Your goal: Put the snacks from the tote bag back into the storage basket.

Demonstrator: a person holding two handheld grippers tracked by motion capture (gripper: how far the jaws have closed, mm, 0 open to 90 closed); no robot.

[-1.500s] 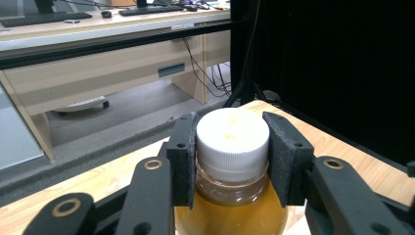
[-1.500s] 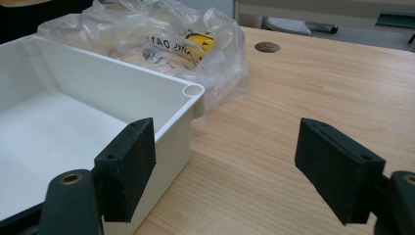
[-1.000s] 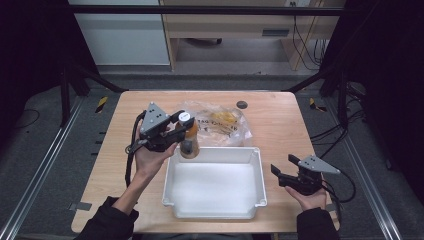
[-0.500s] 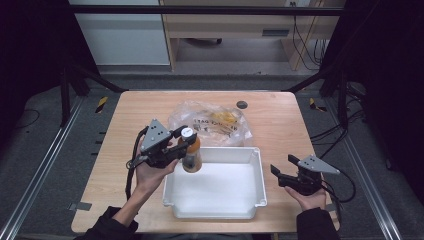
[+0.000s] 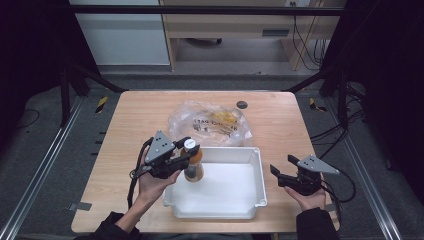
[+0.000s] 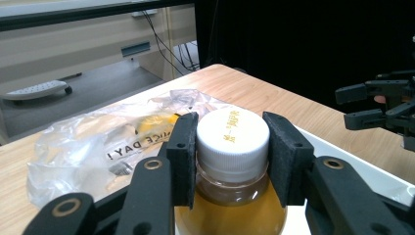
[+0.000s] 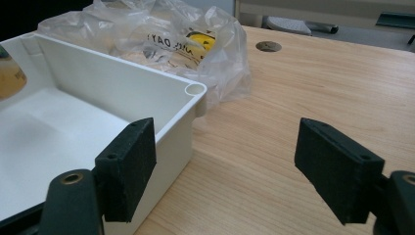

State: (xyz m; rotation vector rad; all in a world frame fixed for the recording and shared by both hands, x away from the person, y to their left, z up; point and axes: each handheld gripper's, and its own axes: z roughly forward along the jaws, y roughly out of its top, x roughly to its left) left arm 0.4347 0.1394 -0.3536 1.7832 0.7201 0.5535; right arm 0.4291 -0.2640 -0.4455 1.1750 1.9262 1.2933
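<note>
Left gripper: jaws clamp the white-capped amber plastic bottle, centre frame.
Right gripper: jaws apart, empty, lower right.
Nearby: white rectangular plastic bin; crinkled clear plastic bag behind it.

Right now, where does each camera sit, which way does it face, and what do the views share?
High view: above the person's side, looking forward and down on the table; both forearms, the left gripper and the right gripper show.
Left gripper view: on the left gripper, looking along its fingers, shut on the bottle by its cap.
Right gripper view: on the right gripper, looking past its open fingers at the bin.
All three show the bag.
</note>
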